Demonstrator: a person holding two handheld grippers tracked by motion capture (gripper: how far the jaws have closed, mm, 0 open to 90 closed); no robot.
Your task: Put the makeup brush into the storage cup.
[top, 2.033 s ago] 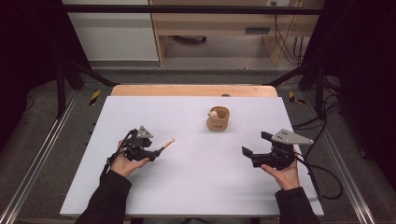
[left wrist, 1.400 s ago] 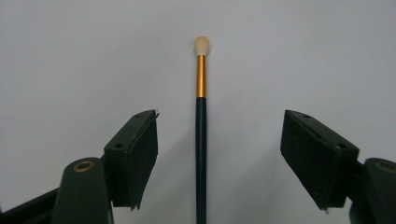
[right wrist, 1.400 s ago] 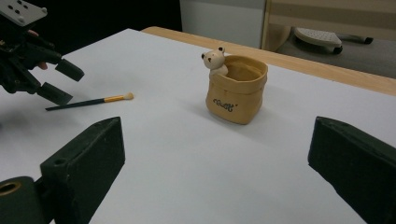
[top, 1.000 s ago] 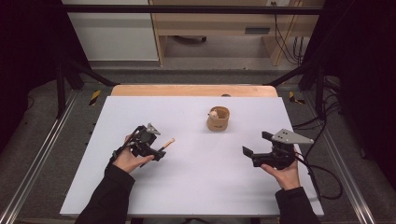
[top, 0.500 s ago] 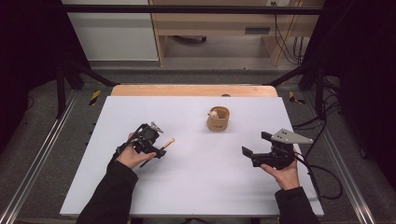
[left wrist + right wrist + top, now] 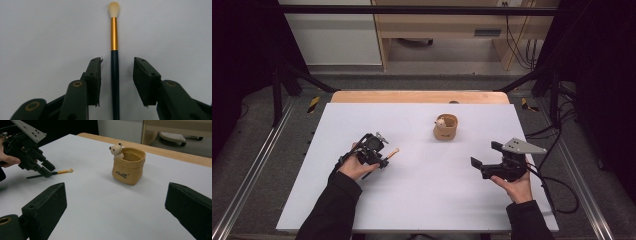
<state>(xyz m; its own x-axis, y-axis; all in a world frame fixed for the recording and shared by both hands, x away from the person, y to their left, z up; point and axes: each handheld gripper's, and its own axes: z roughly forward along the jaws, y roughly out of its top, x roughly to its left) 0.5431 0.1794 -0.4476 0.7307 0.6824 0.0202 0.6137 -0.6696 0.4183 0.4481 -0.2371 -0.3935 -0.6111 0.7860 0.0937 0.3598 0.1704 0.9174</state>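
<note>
White bench [image 6: 422, 200] carries a slim brush [image 6: 114, 62] with a dark handle, gold ferrule and pale tip, lying flat near its left side. A person's left gripper [image 6: 384, 159] is lowered over the brush; seen along the left gripper view, the handle runs straight up between the two jaws, which have just been closing but stand apart on either side of it, with a gap showing between each pad and the handle. In the right gripper view the same gripper [image 6: 46, 171] tilts down at the brush [image 6: 60, 172], whose tip points toward the pot.

A tan, sack-shaped pot [image 6: 446, 127] with a small bear figure at its rim stands upright near the middle of the bench toward its far edge, well apart from the brush.

The right gripper [image 6: 484, 159] is held in the person's right hand [image 6: 514, 187] over the right side of the bench, its jaws wide apart with nothing between them, aimed toward the pot [image 6: 128, 166].
</note>
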